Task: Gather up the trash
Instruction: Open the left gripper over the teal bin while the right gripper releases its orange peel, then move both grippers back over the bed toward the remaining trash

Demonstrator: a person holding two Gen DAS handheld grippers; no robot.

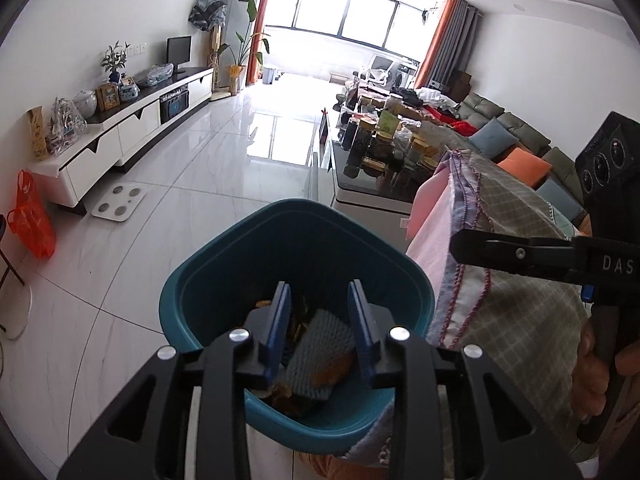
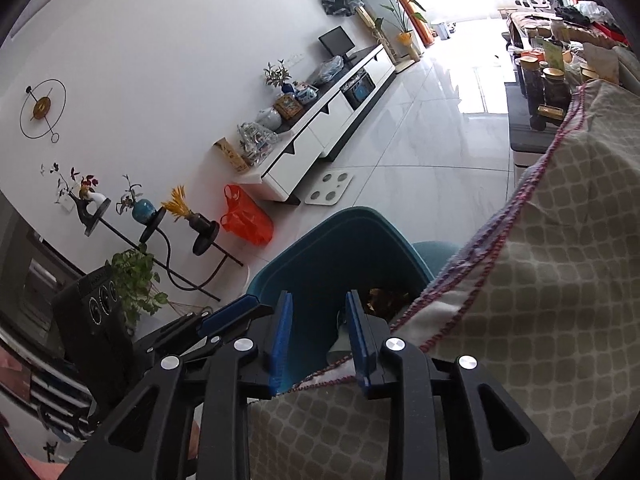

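A teal trash bin (image 1: 224,280) stands on the floor right under my left gripper (image 1: 318,292). That gripper is open, and nothing sits between its blue pads. Down inside the bin lie a grey foam net sleeve (image 1: 320,340) and brown and orange scraps (image 1: 332,372). My right gripper (image 1: 460,246) reaches in from the right over a checked cloth (image 1: 516,216). In the right wrist view the right gripper (image 2: 319,300) is open above the bin (image 2: 320,248) and the cloth's edge (image 2: 320,376), gripping nothing. The left gripper's fingers (image 2: 232,312) show beside it.
The checked cloth (image 2: 540,280) drapes over furniture right of the bin. A white TV cabinet (image 1: 132,128) lines the left wall, with a bathroom scale (image 1: 119,202) and an orange bag (image 1: 32,220) on the floor. A coffee table crowded with jars (image 1: 384,148) and a sofa (image 1: 516,128) stand further back.
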